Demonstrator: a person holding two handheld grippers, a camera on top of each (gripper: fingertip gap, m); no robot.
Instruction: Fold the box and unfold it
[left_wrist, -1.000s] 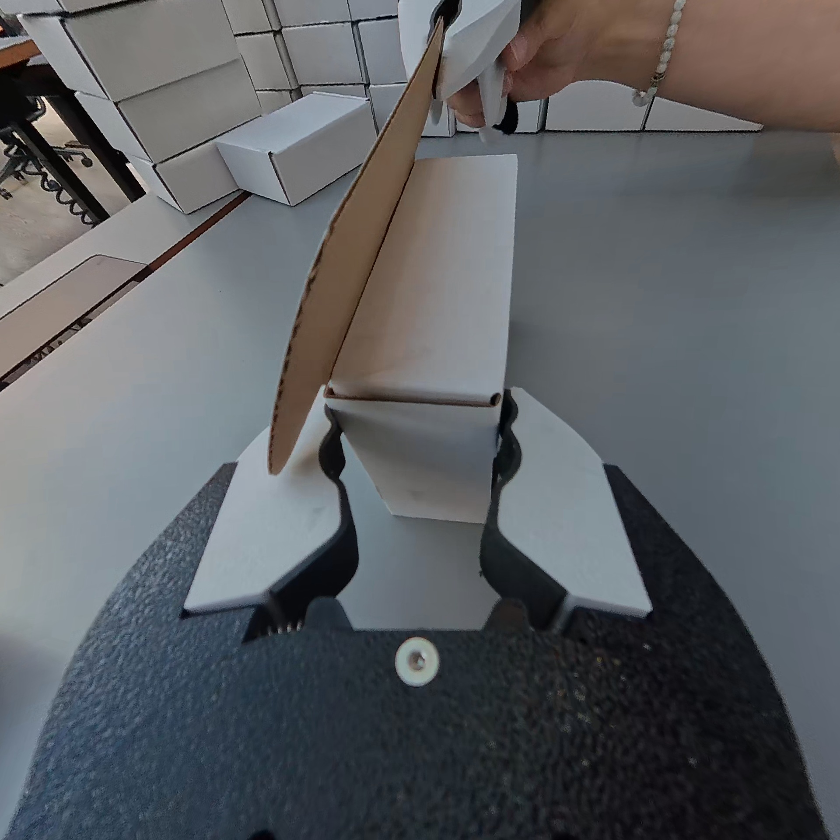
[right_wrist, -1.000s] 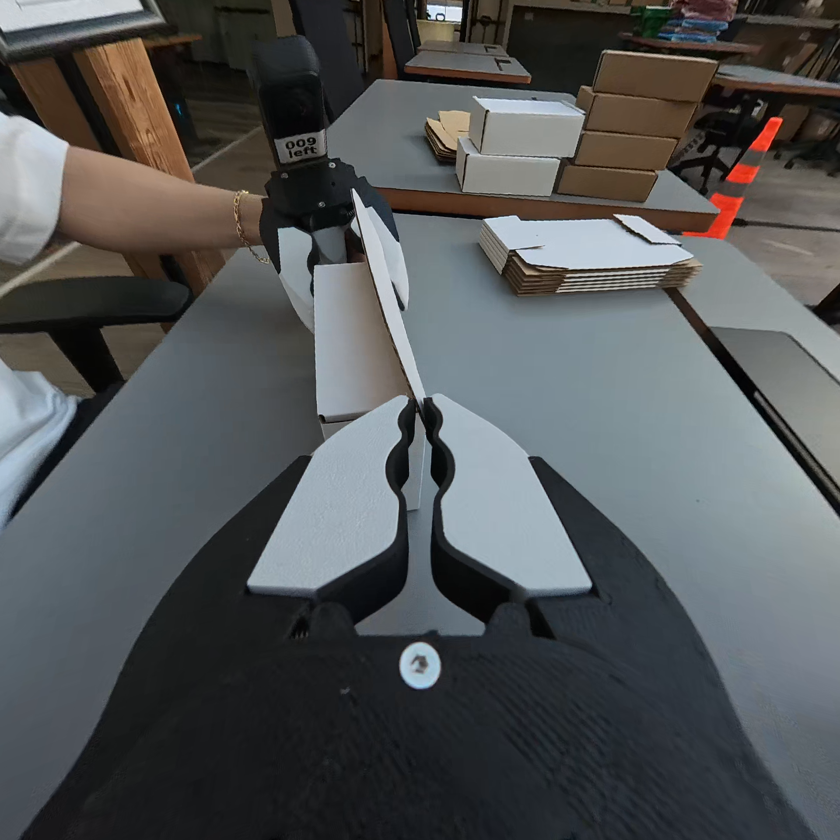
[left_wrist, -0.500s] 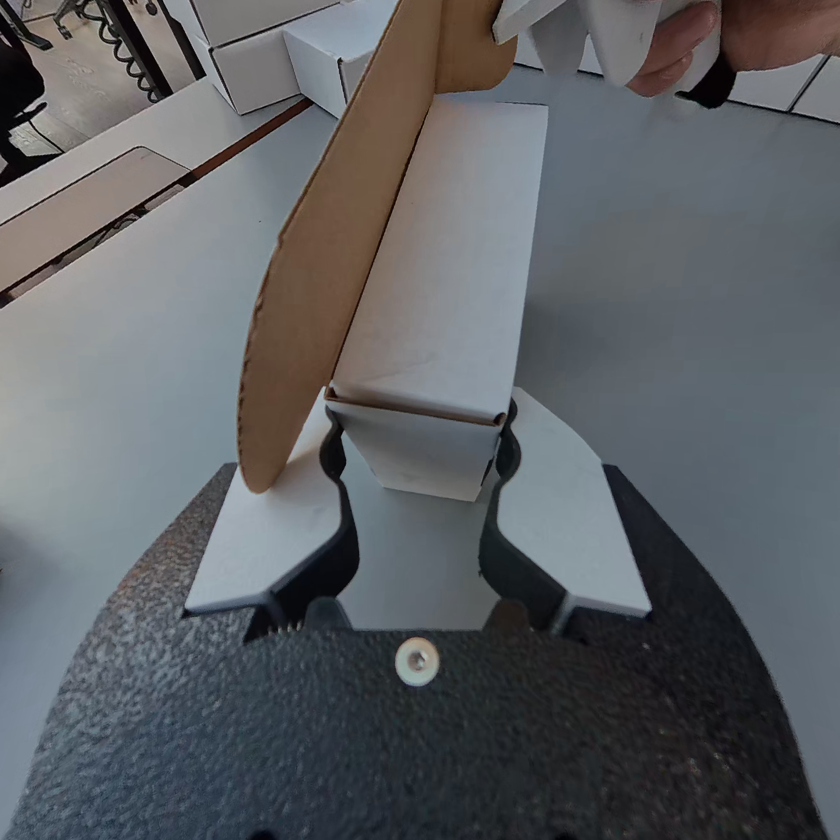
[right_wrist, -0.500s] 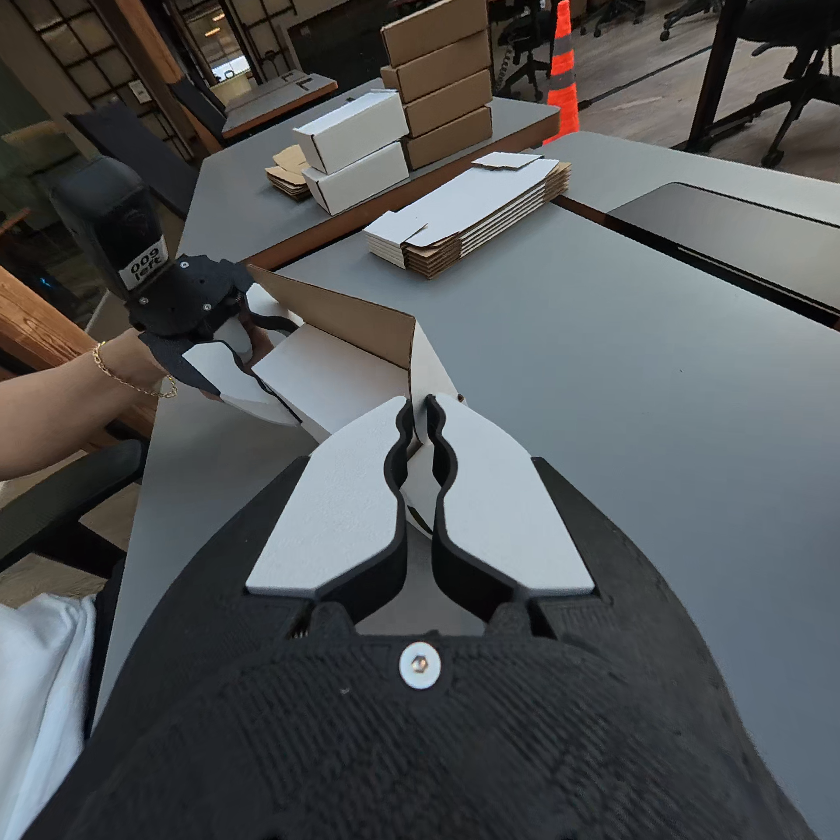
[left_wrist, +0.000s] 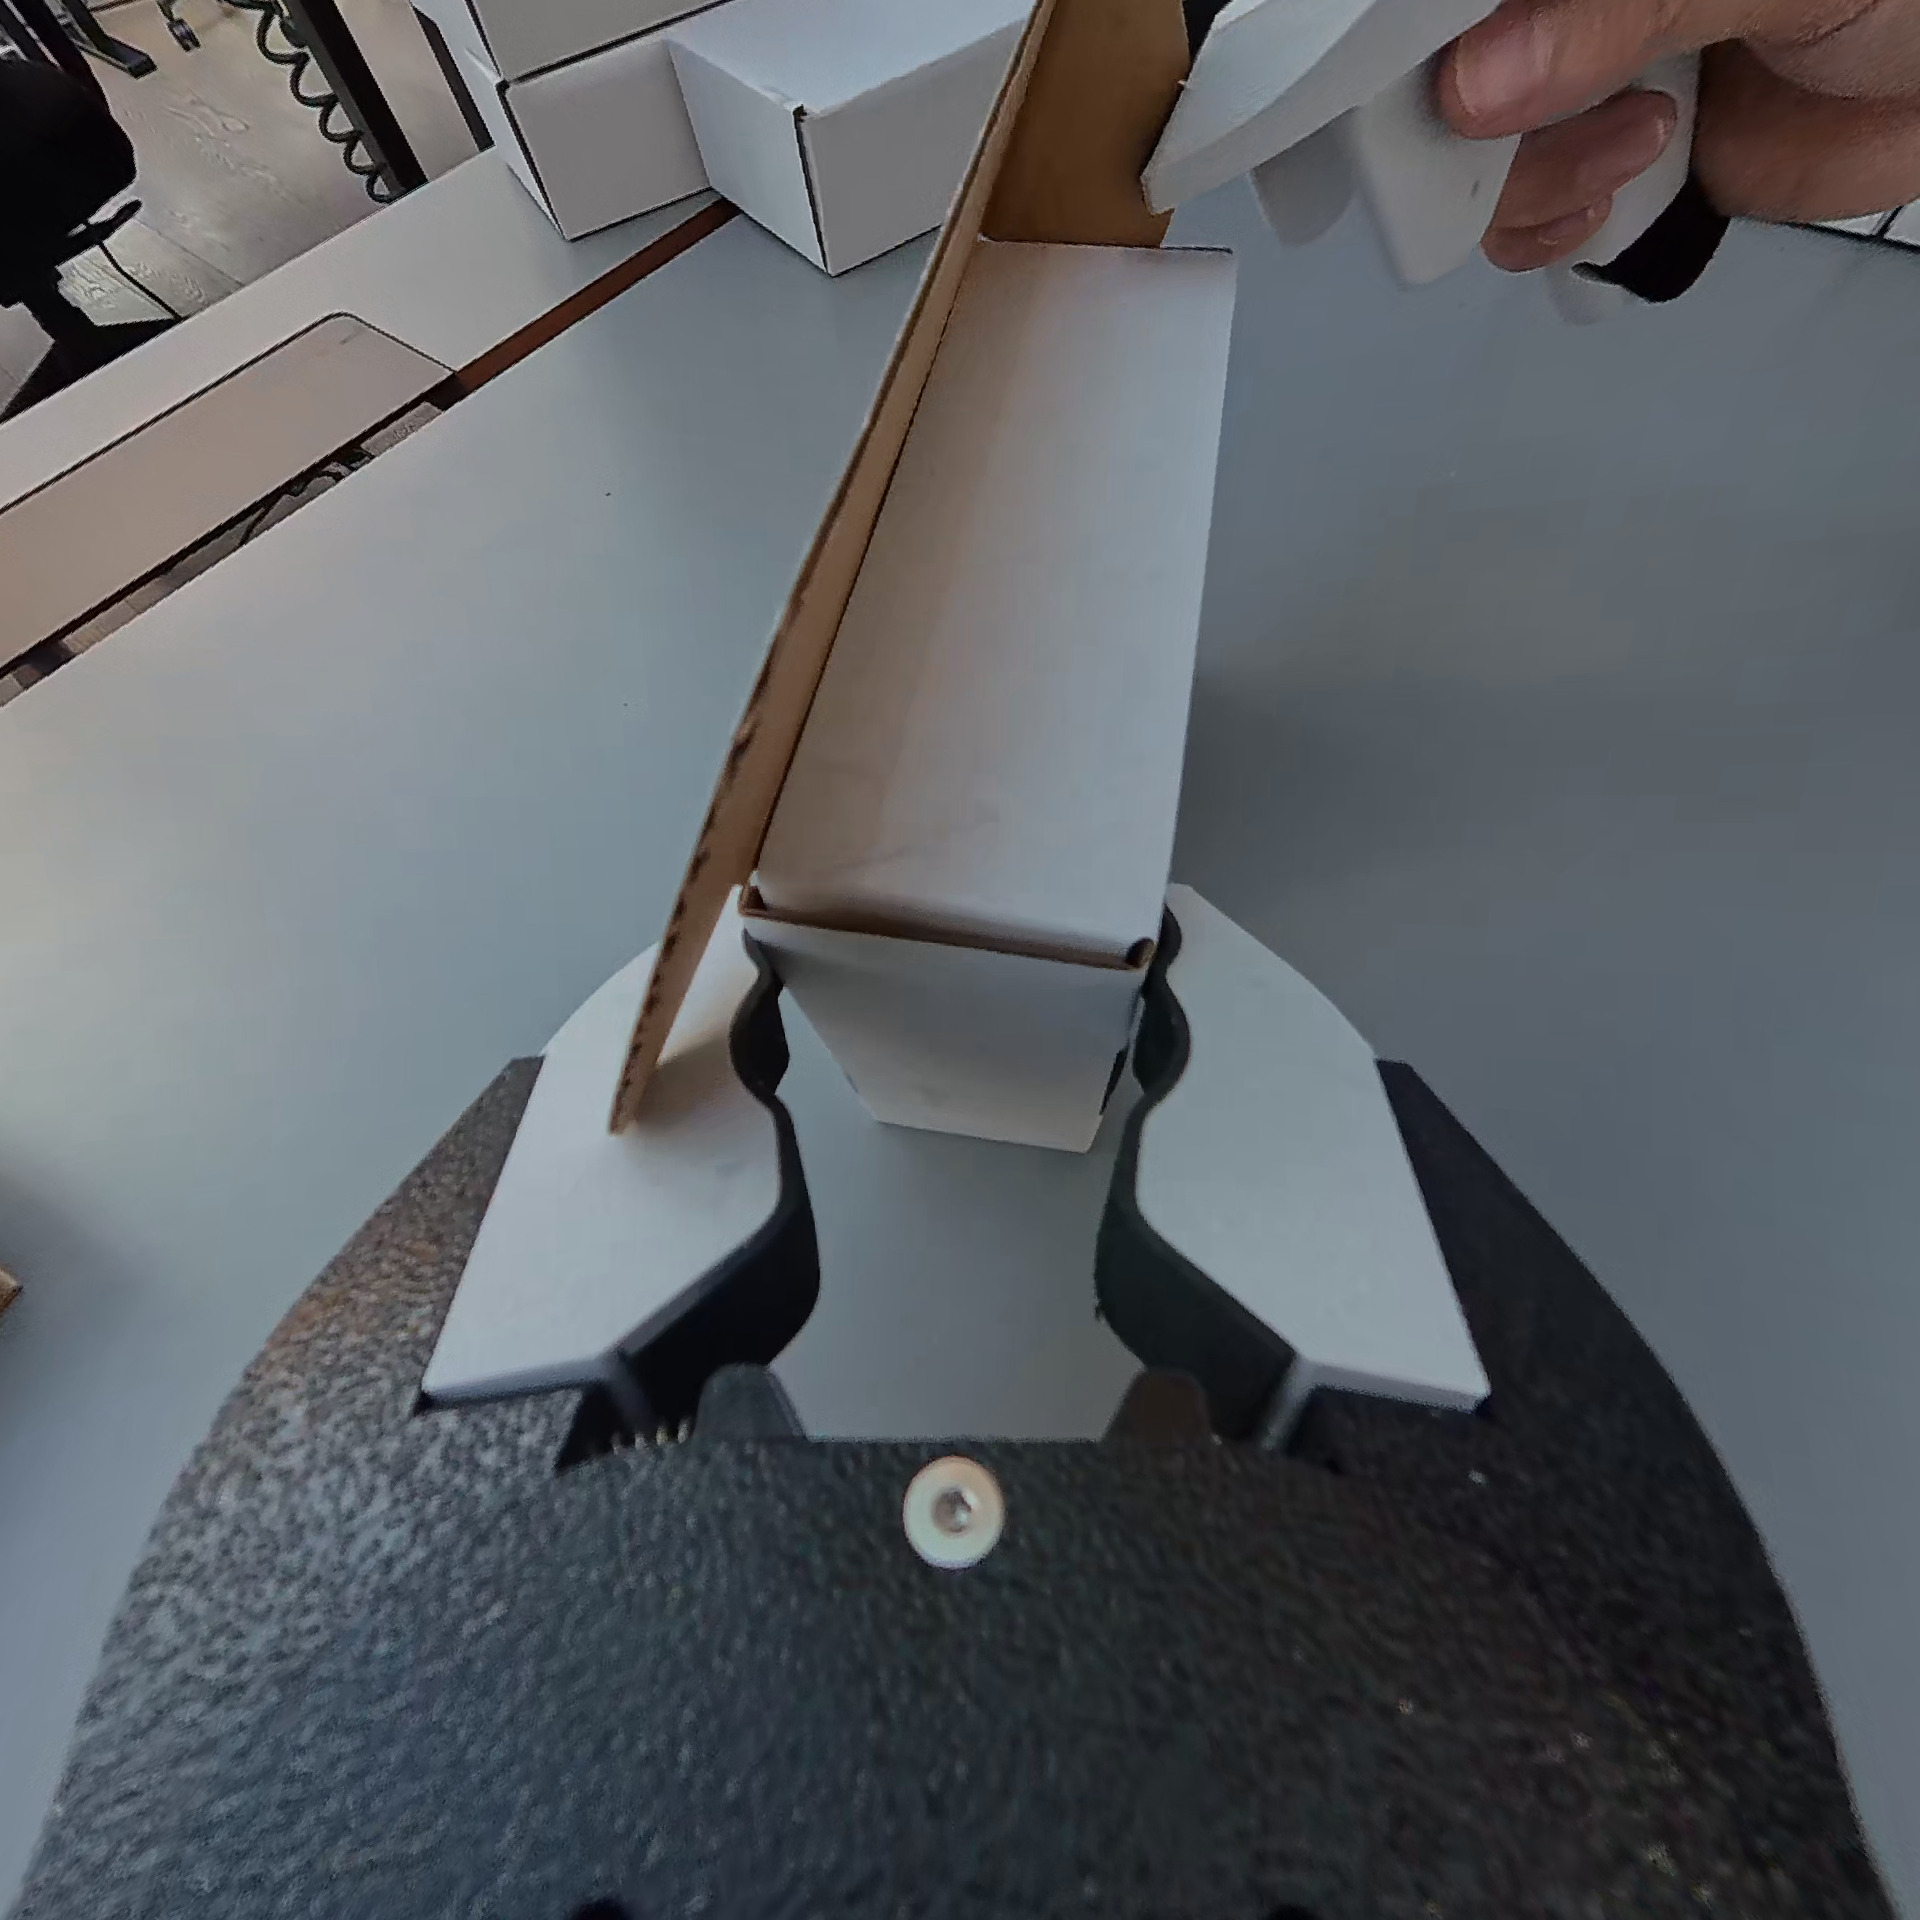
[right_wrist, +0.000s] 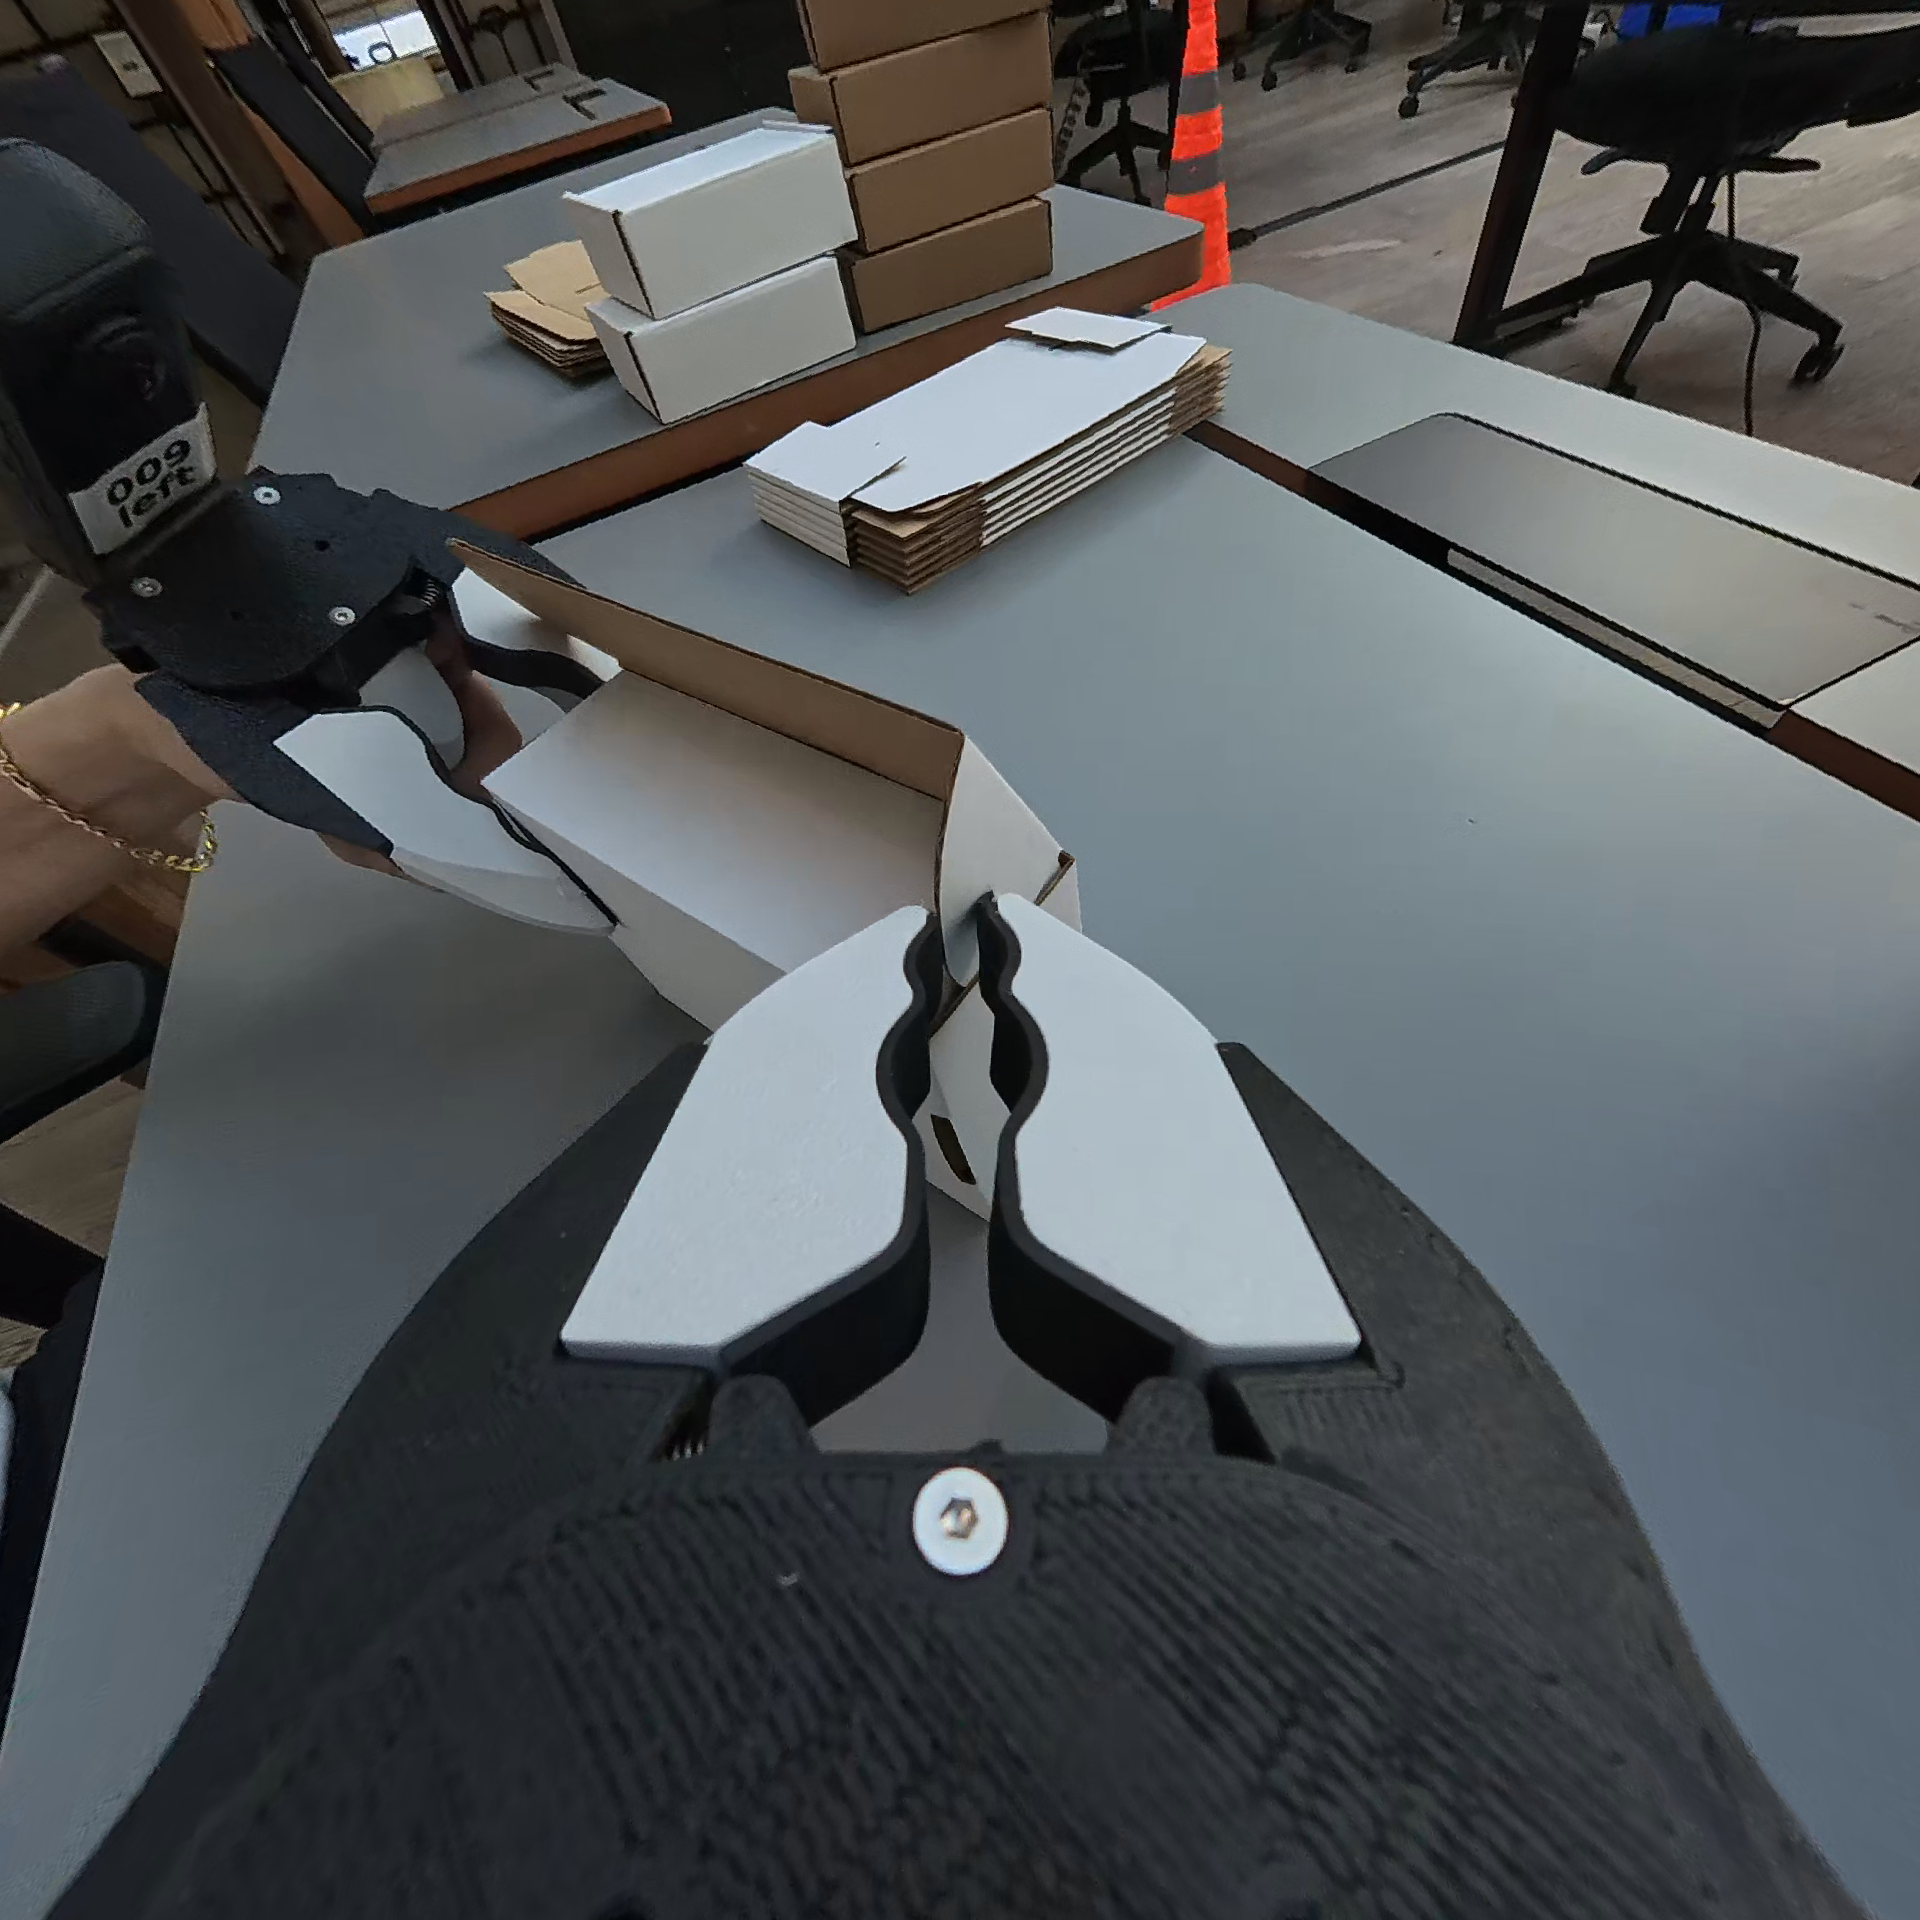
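Since a second ago, right gripper (right_wrist: 961, 920) has swung the lid flap (right_wrist: 727, 675) from upright toward the side. Left gripper (left_wrist: 956, 971) clamps the near end of the box (left_wrist: 997, 644), which rests on the table (left_wrist: 364, 779); right one pinches the flap's end tab. Advice: hinge along the crease, keep the body pinned. Box interior not visible. Far off: flat stack (right_wrist: 987, 457).

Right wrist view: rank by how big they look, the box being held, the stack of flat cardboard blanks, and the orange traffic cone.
1. The held box, though its nearness to the camera inflates it.
2. The stack of flat blanks, farther back on the table.
3. The traffic cone, smallest in view, but farthest away and cut off at the top.
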